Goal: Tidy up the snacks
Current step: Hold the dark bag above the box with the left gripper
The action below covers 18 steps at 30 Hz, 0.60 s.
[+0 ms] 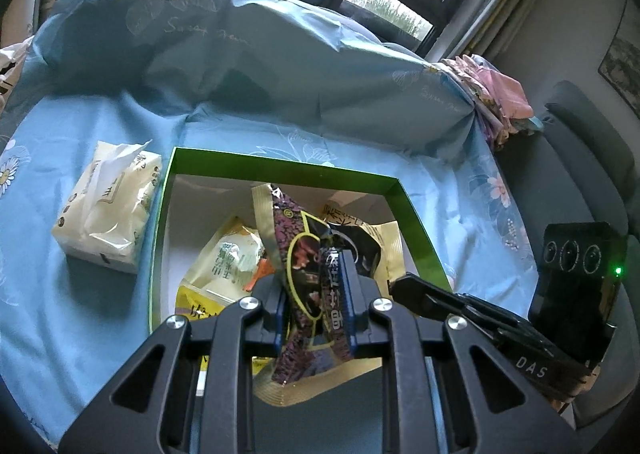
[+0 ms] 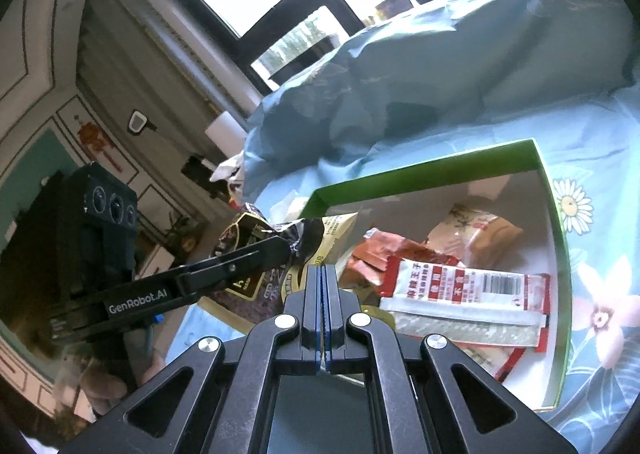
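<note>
A green box with a white inside sits on a blue flowered sheet and holds several snack packets. My left gripper is shut on a dark purple and gold snack bag, held over the box's near side. The same bag shows in the right wrist view, pinched by the left gripper at the box's left edge. My right gripper is shut and empty, above the box's near edge. A red and white packet lies flat inside the box.
A tissue pack lies on the sheet left of the box. A heaped blue quilt rises behind the box. Pink folded cloth sits at the far right. The right gripper's body stands right of the box.
</note>
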Each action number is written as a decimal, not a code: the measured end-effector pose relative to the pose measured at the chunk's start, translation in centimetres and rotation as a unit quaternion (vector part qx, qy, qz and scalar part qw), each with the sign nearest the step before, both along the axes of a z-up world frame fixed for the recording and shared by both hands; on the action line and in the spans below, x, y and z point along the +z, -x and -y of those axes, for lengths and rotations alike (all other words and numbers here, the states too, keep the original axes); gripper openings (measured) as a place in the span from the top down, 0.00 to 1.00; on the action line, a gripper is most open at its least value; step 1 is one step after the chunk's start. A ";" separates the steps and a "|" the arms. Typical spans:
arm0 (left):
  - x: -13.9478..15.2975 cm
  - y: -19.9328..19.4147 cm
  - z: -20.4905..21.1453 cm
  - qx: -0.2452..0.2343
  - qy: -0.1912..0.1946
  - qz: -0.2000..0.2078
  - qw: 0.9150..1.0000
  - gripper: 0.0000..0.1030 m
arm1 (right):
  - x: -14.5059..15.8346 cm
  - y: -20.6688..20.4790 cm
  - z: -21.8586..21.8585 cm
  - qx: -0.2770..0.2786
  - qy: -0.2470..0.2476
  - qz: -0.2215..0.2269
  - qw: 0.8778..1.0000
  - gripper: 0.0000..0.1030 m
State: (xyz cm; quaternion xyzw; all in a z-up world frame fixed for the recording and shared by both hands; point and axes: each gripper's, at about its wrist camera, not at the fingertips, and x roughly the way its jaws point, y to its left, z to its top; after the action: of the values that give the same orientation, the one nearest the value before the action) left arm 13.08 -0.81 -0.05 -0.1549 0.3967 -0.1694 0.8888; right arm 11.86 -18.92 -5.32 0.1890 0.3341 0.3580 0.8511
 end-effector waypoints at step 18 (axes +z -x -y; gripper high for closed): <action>-0.3 -0.4 0.4 0.000 0.001 0.003 1.000 0.81 | -0.1 -0.3 0.2 -0.003 0.002 0.003 1.000 0.98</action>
State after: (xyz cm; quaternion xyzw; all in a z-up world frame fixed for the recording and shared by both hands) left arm 13.44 -1.22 -0.32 -0.1554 0.3937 -0.1705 0.8898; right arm 12.12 -19.13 -5.44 0.1875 0.3320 0.3551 0.8536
